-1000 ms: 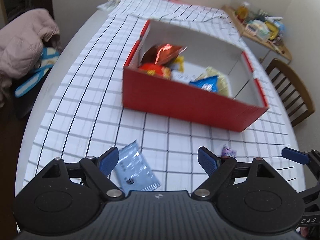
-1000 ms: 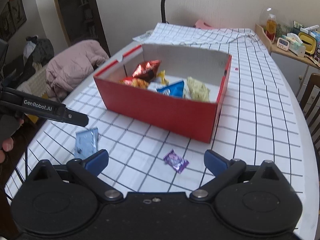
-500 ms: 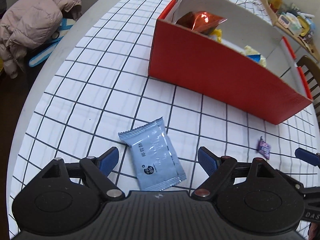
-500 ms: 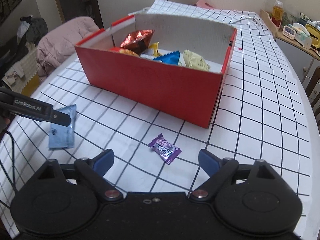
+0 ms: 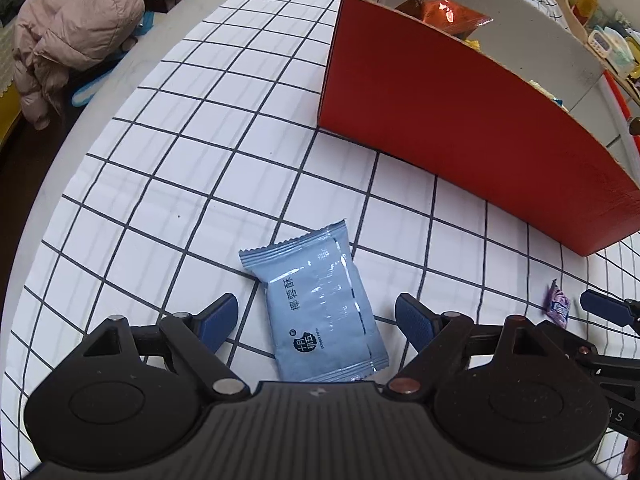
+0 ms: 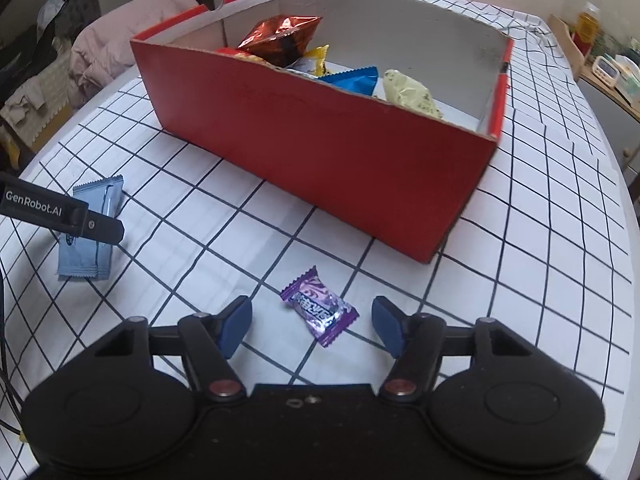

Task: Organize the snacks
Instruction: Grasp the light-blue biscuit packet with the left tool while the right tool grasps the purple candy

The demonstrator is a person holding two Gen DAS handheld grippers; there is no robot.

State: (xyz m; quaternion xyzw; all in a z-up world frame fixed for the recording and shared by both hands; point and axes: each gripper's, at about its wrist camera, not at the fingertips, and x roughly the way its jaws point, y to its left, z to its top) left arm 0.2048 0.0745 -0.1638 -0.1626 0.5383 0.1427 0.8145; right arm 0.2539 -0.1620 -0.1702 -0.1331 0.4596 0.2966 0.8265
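Note:
A light blue snack packet [image 5: 320, 308] lies flat on the checked tablecloth. My left gripper [image 5: 316, 324] is open and low over it, one finger on each side. A small purple candy [image 6: 318, 306] lies on the cloth in front of the red cardboard box [image 6: 320, 152]. My right gripper [image 6: 310, 326] is open, its fingers on either side of the candy. The box holds several snack bags, among them a shiny red-brown one [image 6: 284, 38]. The blue packet [image 6: 90, 232] and the left gripper's finger also show in the right wrist view; the candy [image 5: 557, 306] shows in the left wrist view.
The box [image 5: 460, 128] stands just beyond both snacks. A pink jacket [image 5: 80, 28] lies on a seat left of the round table. A side shelf with small items [image 6: 608, 64] stands at the right. The table edge [image 5: 52, 168] curves close on the left.
Both grippers have moved down and forward. The blue packet now lies between the left fingers and the purple candy between the right fingers. Both stay open.

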